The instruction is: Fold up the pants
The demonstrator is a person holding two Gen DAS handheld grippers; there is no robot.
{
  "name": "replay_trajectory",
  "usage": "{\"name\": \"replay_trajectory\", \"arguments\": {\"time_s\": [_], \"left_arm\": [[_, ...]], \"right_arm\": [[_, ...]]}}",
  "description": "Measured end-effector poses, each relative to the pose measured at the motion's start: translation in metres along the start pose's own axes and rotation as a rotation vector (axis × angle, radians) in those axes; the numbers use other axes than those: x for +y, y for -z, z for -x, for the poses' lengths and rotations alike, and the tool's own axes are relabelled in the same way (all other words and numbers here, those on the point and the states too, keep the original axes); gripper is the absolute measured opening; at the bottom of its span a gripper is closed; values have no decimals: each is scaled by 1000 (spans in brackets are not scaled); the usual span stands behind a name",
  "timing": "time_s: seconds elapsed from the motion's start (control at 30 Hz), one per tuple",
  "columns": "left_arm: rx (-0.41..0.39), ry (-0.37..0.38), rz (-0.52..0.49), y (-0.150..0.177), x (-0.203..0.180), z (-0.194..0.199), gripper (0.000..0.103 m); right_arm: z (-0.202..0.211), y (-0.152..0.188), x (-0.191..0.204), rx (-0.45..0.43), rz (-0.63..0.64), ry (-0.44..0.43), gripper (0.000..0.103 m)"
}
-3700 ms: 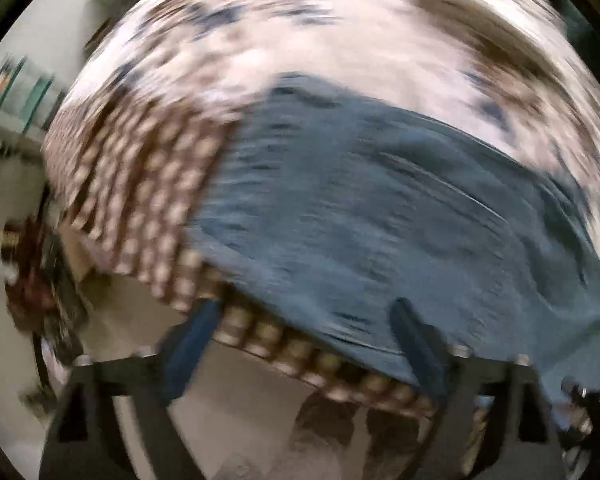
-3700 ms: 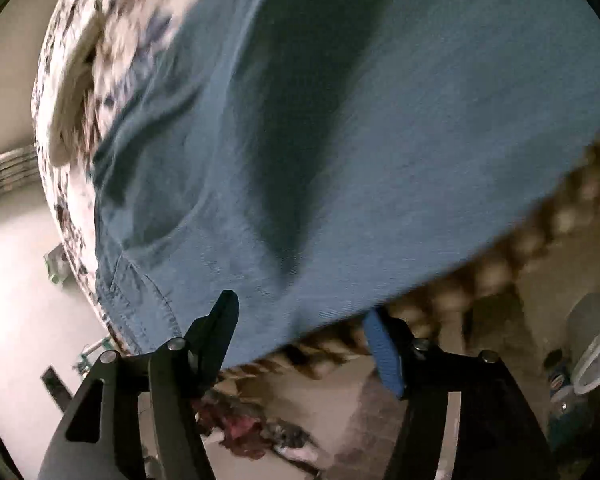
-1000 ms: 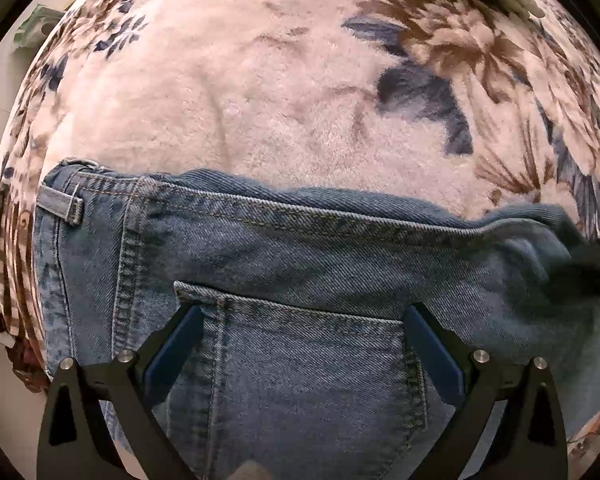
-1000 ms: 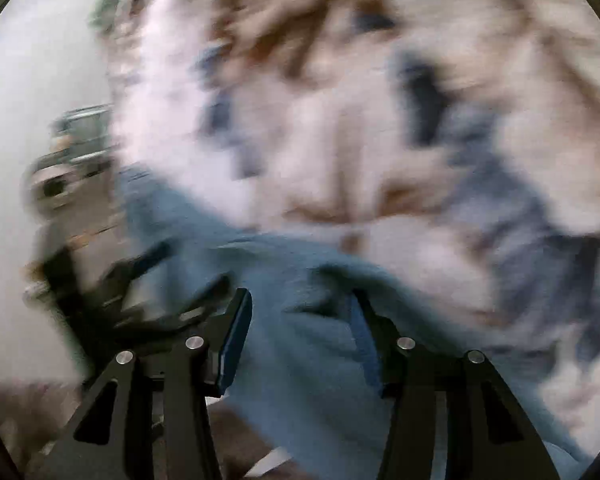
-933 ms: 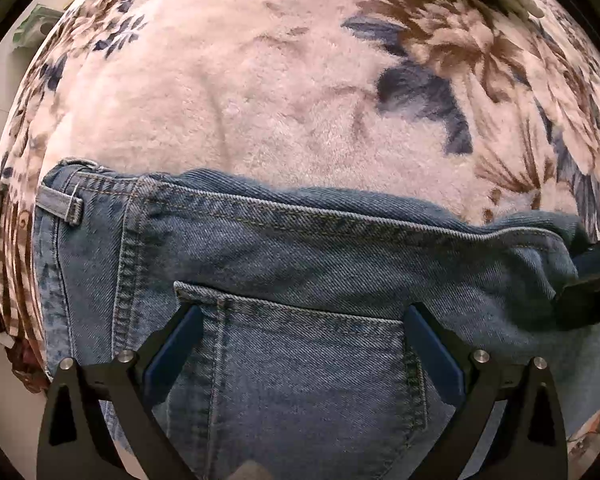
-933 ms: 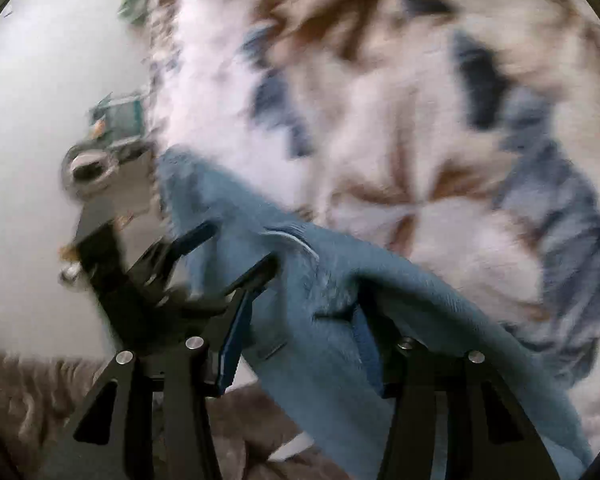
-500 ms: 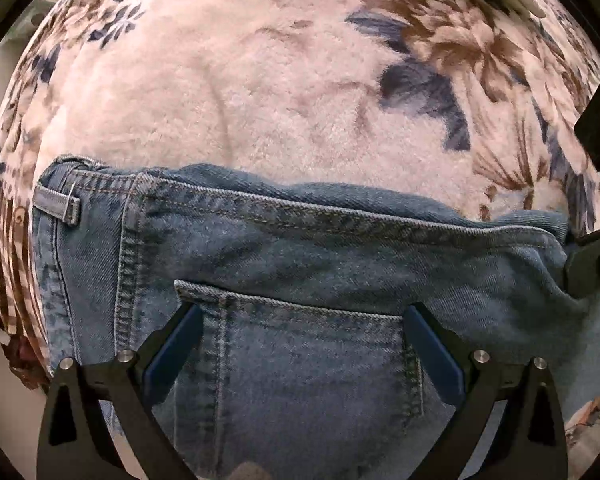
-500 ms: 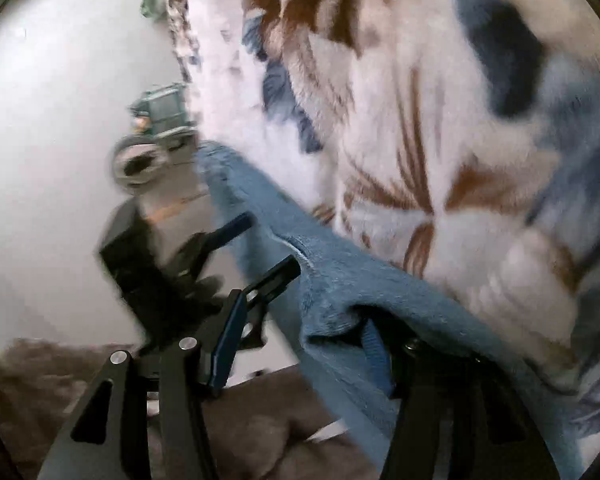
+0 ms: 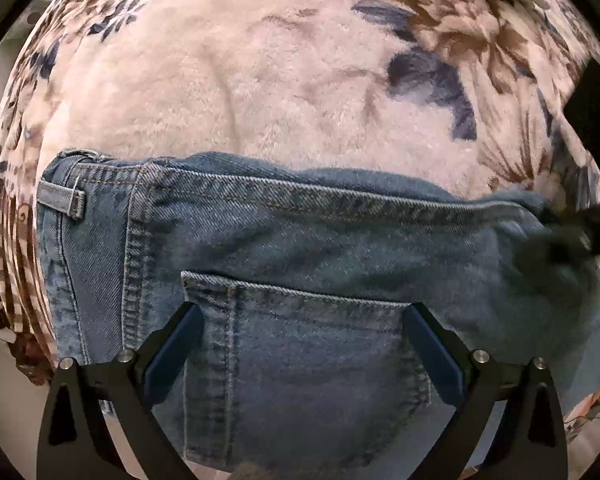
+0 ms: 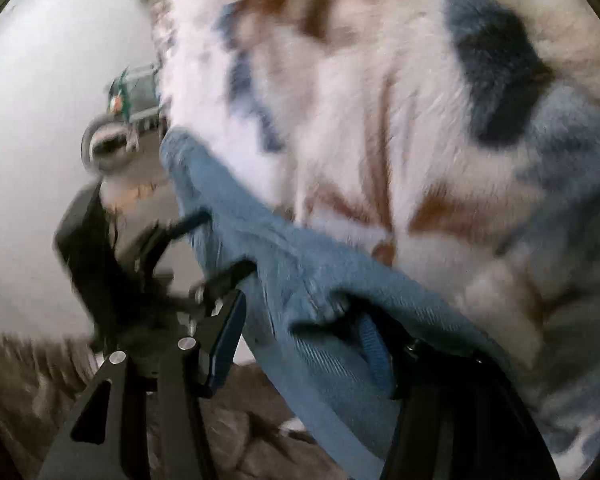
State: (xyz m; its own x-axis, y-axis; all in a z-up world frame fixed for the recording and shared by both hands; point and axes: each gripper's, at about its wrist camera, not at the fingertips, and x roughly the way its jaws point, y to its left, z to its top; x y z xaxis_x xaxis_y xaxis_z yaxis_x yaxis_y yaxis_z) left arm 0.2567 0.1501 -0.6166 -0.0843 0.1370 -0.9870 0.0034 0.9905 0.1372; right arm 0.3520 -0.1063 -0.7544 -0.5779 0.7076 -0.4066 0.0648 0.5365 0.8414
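The jeans (image 9: 300, 256) lie on the floral blanket (image 9: 260, 80), long axis left-right, waistband left, the left gripper (image 9: 300, 344) spread wide over the pocket, the right gripper (image 10: 304, 344) apart around a fold.

open blanket (image 9: 260, 80) beyond jeans (image 9: 300, 248); right side perhaps crowded
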Motion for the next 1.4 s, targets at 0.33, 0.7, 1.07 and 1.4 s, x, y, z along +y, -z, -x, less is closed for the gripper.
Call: {"name": "replay_trajectory", "arguments": {"time_s": [0.33, 0.7, 1.07, 1.4], "left_arm": [[14, -4, 13, -3, -4, -8, 103], [18, 19, -1, -3, 7, -11, 103], [1, 11, 2, 1, 29, -8, 103], [-12, -21, 12, -4, 27, 3, 103]], "right_arm": [[-8, 22, 31, 157, 149, -84, 63], [-13, -5, 6, -3, 49, 67, 15], [26, 36, 6, -230, -212, 102, 12], [120, 52, -2, -420, -209, 176, 6]]}}
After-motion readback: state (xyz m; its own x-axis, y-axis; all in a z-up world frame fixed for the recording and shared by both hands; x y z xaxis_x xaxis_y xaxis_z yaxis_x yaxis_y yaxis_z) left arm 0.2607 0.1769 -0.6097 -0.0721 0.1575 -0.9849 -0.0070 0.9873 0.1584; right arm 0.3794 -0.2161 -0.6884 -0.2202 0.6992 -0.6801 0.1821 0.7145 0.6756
